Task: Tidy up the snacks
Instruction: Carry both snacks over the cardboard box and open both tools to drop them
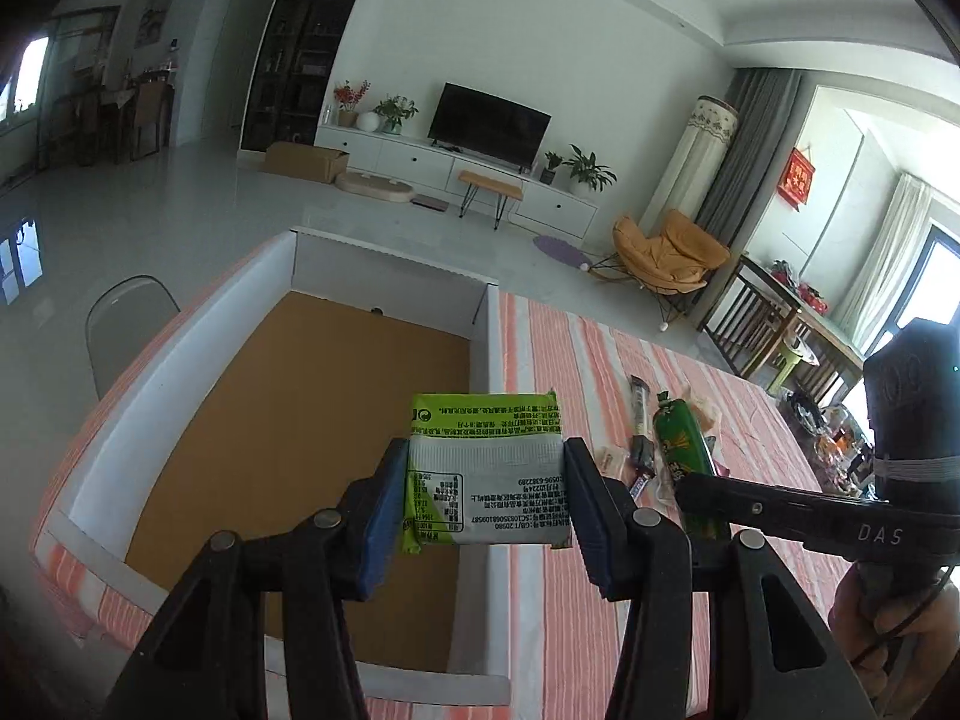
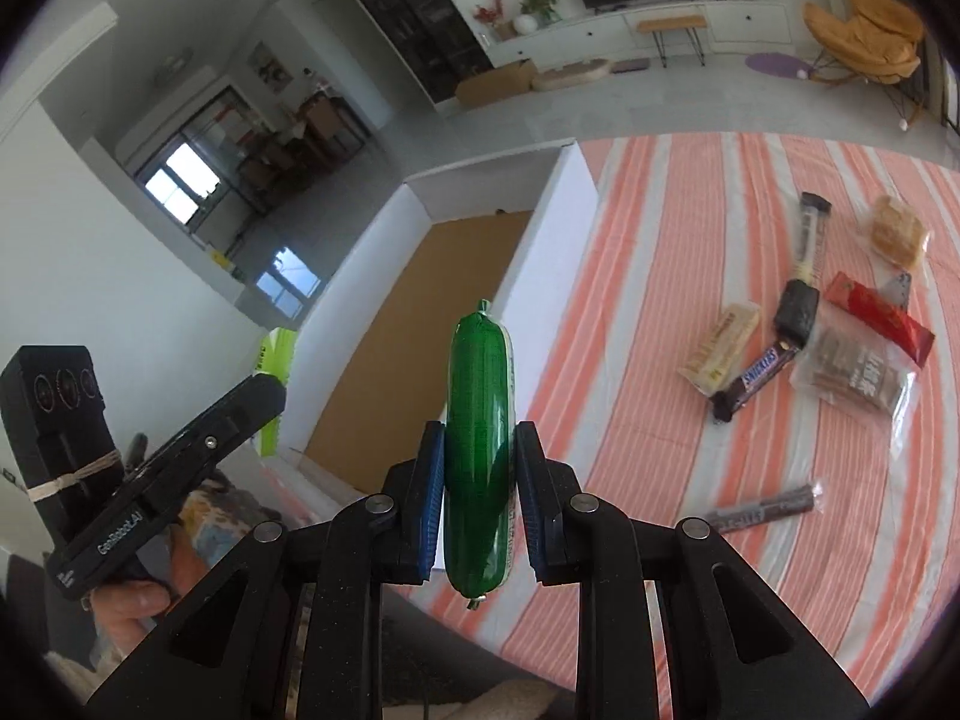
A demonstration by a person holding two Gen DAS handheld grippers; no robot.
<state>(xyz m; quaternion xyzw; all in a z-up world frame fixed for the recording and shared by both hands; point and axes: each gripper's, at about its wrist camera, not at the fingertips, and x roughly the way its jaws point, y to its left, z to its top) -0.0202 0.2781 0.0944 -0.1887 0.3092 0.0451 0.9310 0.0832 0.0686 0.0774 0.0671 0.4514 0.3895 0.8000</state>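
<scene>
I hold both claws raised over the desk point(image 2: 660, 228) and tilted downward, one in each hand. My left claw point(image 1: 483, 495) is clamped on a green-and-white snack packet point(image 1: 486, 468): the blue pads press its two side edges, and the flat packet stands up out of the jaws with its printed back toward the camera, text upside down, green band at the far end. It hangs above the right wall of the white box point(image 1: 495, 360) with the cardboard-brown floor, partly over the inside.

My right claw point(image 2: 480, 492) is clamped on a green sausage point(image 2: 480, 450). Its long axis runs straight along the fingers, one knotted tip pointing away toward the box point(image 2: 558, 228), the other with its metal clip toward me. It sits off the desk, near the box's right wall.

On the striped cloth to the right lie a Snickers bar point(image 2: 759, 381), a red packet point(image 2: 879, 315) and other loose snacks.
</scene>
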